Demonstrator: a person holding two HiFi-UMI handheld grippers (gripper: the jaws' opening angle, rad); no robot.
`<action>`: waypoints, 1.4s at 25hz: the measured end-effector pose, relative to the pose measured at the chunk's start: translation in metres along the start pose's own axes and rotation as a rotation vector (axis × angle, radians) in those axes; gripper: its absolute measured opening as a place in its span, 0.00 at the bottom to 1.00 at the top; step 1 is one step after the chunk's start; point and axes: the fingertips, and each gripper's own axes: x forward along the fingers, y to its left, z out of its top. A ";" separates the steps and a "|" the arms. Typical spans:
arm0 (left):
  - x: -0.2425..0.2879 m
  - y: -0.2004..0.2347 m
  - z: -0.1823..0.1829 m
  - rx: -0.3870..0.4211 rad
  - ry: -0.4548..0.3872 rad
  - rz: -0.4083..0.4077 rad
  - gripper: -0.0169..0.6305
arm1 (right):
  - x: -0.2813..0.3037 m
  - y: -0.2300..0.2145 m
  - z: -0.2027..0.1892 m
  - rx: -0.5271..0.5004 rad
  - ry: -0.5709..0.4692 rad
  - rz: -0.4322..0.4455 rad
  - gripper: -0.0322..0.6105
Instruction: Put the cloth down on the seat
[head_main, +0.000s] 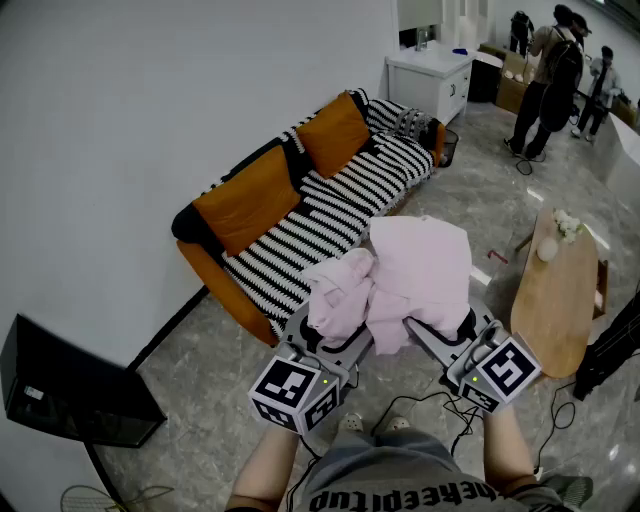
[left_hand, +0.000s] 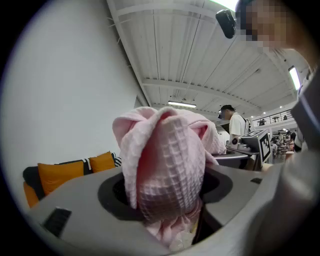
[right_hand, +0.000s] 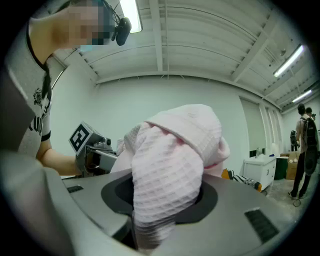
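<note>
A pink waffle-weave cloth (head_main: 400, 275) is bunched up in the air between both grippers, in front of the sofa. My left gripper (head_main: 325, 335) is shut on its left part, and the fabric (left_hand: 165, 165) fills the jaws in the left gripper view. My right gripper (head_main: 435, 335) is shut on the right part, where the cloth (right_hand: 170, 165) bulges out of the jaws. The sofa's black-and-white striped seat (head_main: 320, 215) lies beyond and to the left of the cloth, with two orange cushions (head_main: 250, 195) along its back.
A wooden oval table (head_main: 550, 300) stands at the right. A black box (head_main: 70, 390) sits by the wall at the left. A white cabinet (head_main: 430, 80) and several people (head_main: 550, 70) are at the far end. Cables (head_main: 440, 405) trail on the floor near my feet.
</note>
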 end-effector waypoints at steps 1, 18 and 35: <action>-0.002 0.000 -0.001 0.003 0.003 0.000 0.51 | 0.000 0.002 -0.001 0.003 0.001 -0.001 0.32; -0.058 0.054 -0.012 -0.006 -0.011 -0.008 0.51 | 0.054 0.057 -0.008 0.024 0.021 -0.001 0.32; 0.001 0.073 -0.025 -0.021 0.006 -0.028 0.51 | 0.069 0.001 -0.030 0.037 0.040 -0.032 0.32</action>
